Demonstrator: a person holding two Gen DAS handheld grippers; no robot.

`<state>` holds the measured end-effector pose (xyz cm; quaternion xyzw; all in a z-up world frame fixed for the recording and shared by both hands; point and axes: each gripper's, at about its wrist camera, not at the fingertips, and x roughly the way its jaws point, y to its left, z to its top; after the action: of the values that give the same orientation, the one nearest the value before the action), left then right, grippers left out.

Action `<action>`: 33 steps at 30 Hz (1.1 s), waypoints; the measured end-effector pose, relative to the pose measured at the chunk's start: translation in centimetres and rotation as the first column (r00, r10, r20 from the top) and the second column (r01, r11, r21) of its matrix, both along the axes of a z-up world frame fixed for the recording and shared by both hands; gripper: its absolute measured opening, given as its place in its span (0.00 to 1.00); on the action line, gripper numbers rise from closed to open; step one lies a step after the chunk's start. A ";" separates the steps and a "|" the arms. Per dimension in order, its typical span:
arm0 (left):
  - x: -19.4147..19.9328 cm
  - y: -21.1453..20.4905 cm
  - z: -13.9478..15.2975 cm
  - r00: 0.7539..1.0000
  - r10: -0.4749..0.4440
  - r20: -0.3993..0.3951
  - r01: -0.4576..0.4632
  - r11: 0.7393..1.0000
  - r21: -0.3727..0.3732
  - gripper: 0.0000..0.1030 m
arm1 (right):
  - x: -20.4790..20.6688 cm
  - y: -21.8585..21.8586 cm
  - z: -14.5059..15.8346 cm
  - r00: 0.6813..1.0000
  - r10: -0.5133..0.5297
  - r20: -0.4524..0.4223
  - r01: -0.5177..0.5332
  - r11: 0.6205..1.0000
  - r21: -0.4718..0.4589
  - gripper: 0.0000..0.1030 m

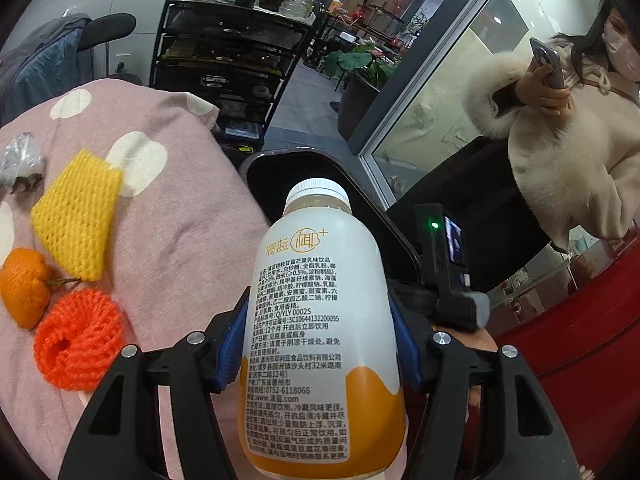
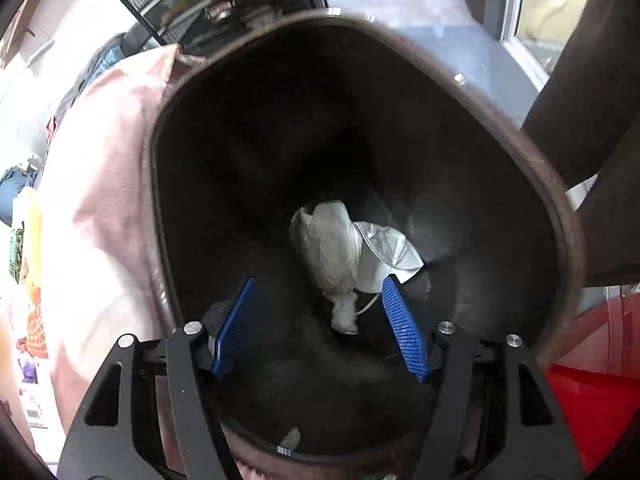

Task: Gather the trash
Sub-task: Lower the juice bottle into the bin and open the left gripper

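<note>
My left gripper (image 1: pixel 320 316) is shut on a white and orange plastic drink bottle (image 1: pixel 320 328) with a white cap, held above the table edge beside the black trash bin (image 1: pixel 276 168). My right gripper (image 2: pixel 320 304) is open and empty, pointing down into the black bin (image 2: pixel 460 184). A crumpled white wrapper (image 2: pixel 332 252) and a white face mask (image 2: pixel 392 248) lie at the bin's bottom. On the pink spotted tablecloth (image 1: pixel 180 216) lie a yellow foam net (image 1: pixel 76 224), an orange foam net (image 1: pixel 76 340), an orange fruit (image 1: pixel 24 288) and a crumpled grey wrapper (image 1: pixel 22 160).
A black wire shelf (image 1: pixel 224 56) with bottles on top stands behind the table. A person in a cream coat (image 1: pixel 572 152) holding a phone stands at the right. A red object (image 1: pixel 580 320) is at the lower right. The other gripper's camera block (image 1: pixel 448 260) sits beside the bottle.
</note>
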<state>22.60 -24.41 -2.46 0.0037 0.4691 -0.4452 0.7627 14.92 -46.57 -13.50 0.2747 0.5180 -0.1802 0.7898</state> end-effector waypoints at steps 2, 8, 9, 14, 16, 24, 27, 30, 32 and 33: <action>0.2 -1.2 -0.1 1.000 -0.012 -0.006 0.012 1.000 0.006 0.59 | -1.1 0.3 1.0 0.999 -0.007 0.037 0.008 1.000 -0.029 0.65; 1.0 -5.8 -0.8 0.998 -0.050 -0.028 0.051 0.998 0.042 0.59 | -4.2 1.7 4.0 0.991 -0.028 0.129 0.040 0.995 -0.095 0.70; 1.1 -6.6 -1.0 0.998 -0.056 -0.034 0.058 0.997 0.049 0.59 | -4.6 1.8 4.5 0.990 -0.026 0.140 0.041 0.994 -0.101 0.70; 2.0 -10.2 -2.5 0.995 -0.061 -0.074 0.067 0.994 0.083 0.59 | -6.9 2.4 6.4 0.985 -0.049 0.164 0.074 0.986 -0.148 0.71; 2.4 -11.4 -3.2 0.995 -0.056 -0.088 0.065 0.993 0.099 0.59 | -7.9 2.4 6.8 0.983 -0.061 0.173 0.088 0.984 -0.153 0.71; 4.1 -16.1 -7.3 0.980 -0.032 -0.195 0.073 0.975 0.208 0.59 | -10.4 2.9 7.0 0.977 -0.095 0.189 0.123 0.982 -0.144 0.71; 4.7 -17.4 -8.9 0.974 -0.013 -0.224 0.073 0.962 0.262 0.59 | -11.2 2.9 7.1 0.976 -0.103 0.191 0.132 0.981 -0.146 0.71; 5.4 -18.7 -10.8 0.968 0.010 -0.250 0.074 0.942 0.327 0.59 | -12.1 2.9 7.1 0.974 -0.115 0.196 0.143 0.980 -0.139 0.71; 5.2 -19.5 -10.9 0.978 0.005 -0.209 0.072 0.929 0.363 0.59 | -12.8 3.0 7.3 0.972 -0.119 0.203 0.148 0.980 -0.136 0.71; 5.0 -19.9 -11.0 0.979 -0.005 -0.204 0.082 0.924 0.372 0.59 | -13.0 3.0 7.4 0.971 -0.120 0.205 0.150 0.979 -0.137 0.71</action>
<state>27.64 -44.32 -13.49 0.1169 0.6199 -0.3612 0.6867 1.90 -43.62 -6.12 0.2651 0.4028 -0.2447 0.8412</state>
